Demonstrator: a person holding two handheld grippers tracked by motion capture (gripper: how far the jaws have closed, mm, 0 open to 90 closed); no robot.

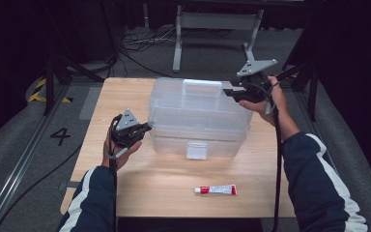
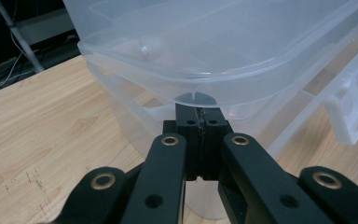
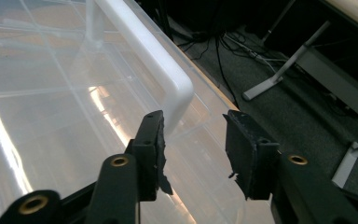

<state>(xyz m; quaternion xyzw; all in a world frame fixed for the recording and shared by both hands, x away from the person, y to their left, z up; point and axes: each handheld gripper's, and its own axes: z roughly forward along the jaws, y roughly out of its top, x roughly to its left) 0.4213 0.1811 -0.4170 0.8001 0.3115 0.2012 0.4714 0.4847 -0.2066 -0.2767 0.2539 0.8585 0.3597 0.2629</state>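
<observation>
The left gripper (image 1: pixel 146 128) sits toward the left edge of the bench (image 1: pixel 125 92), its jaws pressed together with nothing between them. In the left gripper view their tips rest against the lower rim of the lid at the box's left end, just under a small notch there.

The clear plastic storage box (image 1: pixel 198 118) stands near the middle of the bench, closer to the far edge, with its lid down, a white carry handle (image 1: pixel 202 86) along the top and a white latch (image 1: pixel 196 150) on the side that faces the near edge. It looks light and hollow, with thin walls that would flex under a hard squeeze and a smooth, slippery surface. The handle looks like the stiffest part and the natural place to lift from; the lid rim and the latch are the places to work if it is to be opened.

The right gripper (image 1: pixel 228 90) hovers at the box's far right corner, beside the handle's right end. Its jaws stand spread and hold nothing; in the right gripper view the bend of the handle (image 3: pixel 175 88) lies just ahead of them.

A small red and white tube (image 1: pixel 216 189) lies apart near the near edge, right of centre.
</observation>
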